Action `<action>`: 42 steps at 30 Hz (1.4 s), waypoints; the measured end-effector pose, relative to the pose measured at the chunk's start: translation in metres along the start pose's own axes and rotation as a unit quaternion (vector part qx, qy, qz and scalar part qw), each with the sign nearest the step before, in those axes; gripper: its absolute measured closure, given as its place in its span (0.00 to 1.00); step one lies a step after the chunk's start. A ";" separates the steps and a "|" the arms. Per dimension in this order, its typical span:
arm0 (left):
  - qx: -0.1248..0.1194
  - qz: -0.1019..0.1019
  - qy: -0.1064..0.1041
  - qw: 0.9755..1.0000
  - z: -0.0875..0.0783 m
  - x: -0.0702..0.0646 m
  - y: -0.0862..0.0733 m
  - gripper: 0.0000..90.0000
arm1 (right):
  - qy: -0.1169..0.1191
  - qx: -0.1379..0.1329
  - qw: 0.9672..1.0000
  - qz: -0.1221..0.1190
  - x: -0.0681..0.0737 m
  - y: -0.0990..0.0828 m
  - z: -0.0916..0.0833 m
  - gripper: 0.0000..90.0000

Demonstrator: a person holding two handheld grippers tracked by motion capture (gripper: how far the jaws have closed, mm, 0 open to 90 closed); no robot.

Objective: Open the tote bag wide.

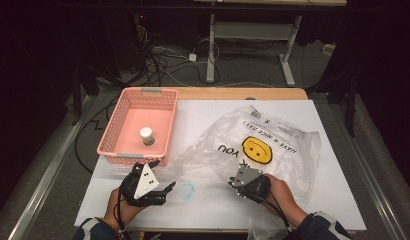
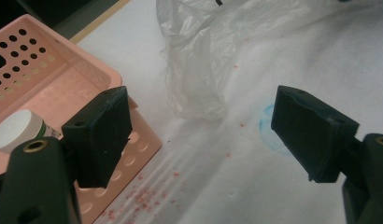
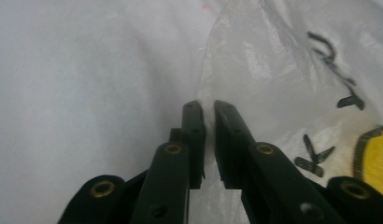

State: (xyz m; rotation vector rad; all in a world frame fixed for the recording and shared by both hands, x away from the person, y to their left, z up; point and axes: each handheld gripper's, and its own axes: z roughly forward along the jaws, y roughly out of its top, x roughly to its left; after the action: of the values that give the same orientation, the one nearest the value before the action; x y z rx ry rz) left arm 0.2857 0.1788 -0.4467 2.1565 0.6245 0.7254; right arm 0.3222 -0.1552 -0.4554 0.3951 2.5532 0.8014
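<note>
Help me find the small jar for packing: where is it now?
In the high view the white-lidded jar stands inside the pink basket at the table's left, just beyond the left gripper and apart from the plastic bag.

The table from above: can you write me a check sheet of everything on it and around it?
Surface: white sheet covers the table; a blue smudge and red crumbs on it.
Job's things: clear plastic bag with a yellow smiley lies flat.
Clutter: pink basket holding a small white-capped bottle.
Grippers: left tool open, over bare sheet; right tool pinched on the bag's edge.
Cables: cords tangled on the floor behind the table.
Surroundings: white desk legs, dark room.
</note>
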 end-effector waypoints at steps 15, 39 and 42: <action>-0.002 -0.005 0.008 1.000 -0.002 0.007 0.005 0.22 | -0.090 -0.097 0.989 0.066 -0.045 0.015 -0.044 1.00; 0.093 -0.074 0.014 0.993 0.031 0.135 0.046 0.21 | -0.152 -0.176 0.970 0.072 -0.068 0.038 -0.077 1.00; 0.126 -0.085 0.017 0.988 0.045 0.150 0.044 0.21 | -0.152 -0.178 0.969 0.074 -0.067 0.038 -0.080 1.00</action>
State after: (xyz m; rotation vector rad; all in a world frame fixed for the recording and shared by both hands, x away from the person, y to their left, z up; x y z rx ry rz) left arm 0.4320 0.2241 -0.3928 2.2866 0.9509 0.6190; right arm 0.3473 -0.1892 -0.3526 0.5471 2.0634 1.1348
